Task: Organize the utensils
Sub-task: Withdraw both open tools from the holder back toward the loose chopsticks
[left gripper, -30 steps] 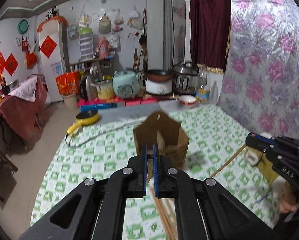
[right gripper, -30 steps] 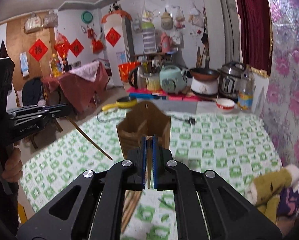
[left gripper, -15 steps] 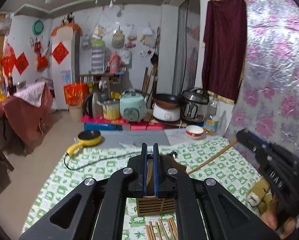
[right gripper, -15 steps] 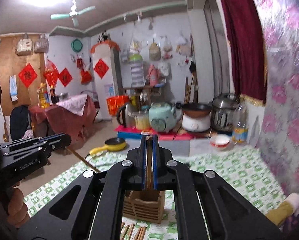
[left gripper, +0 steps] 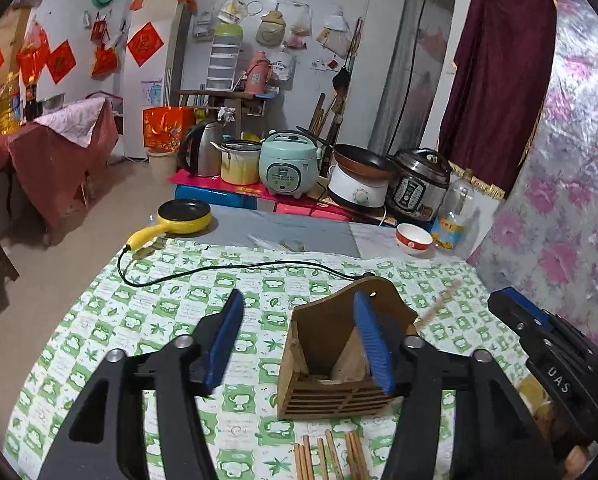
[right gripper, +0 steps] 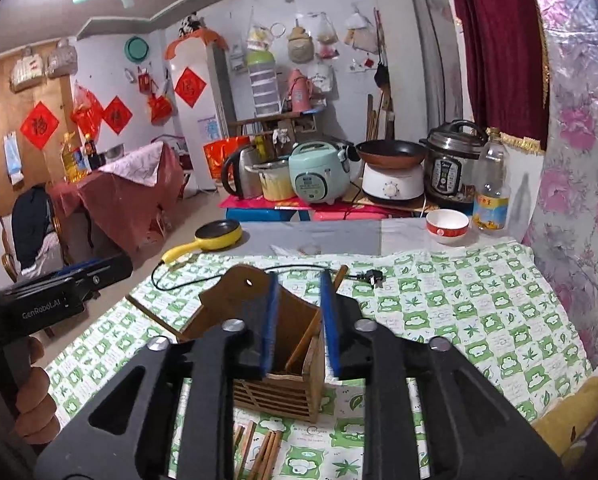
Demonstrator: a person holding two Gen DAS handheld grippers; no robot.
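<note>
Both my grippers, left (left gripper: 299, 344) and right (right gripper: 299, 320), have just opened, empty, above the slatted wooden utensil holder (left gripper: 331, 360); one chopstick (right gripper: 311, 336) stands inside. Next I'd fetch the loose brown wooden chopsticks (left gripper: 331, 456) lying before it.

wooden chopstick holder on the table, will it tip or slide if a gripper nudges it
The wooden chopstick holder looks thin-walled and nearly empty, so probably light and apt to slide on the tablecloth. Its tall back panel and one leaning chopstick might make it tip backward.
</note>
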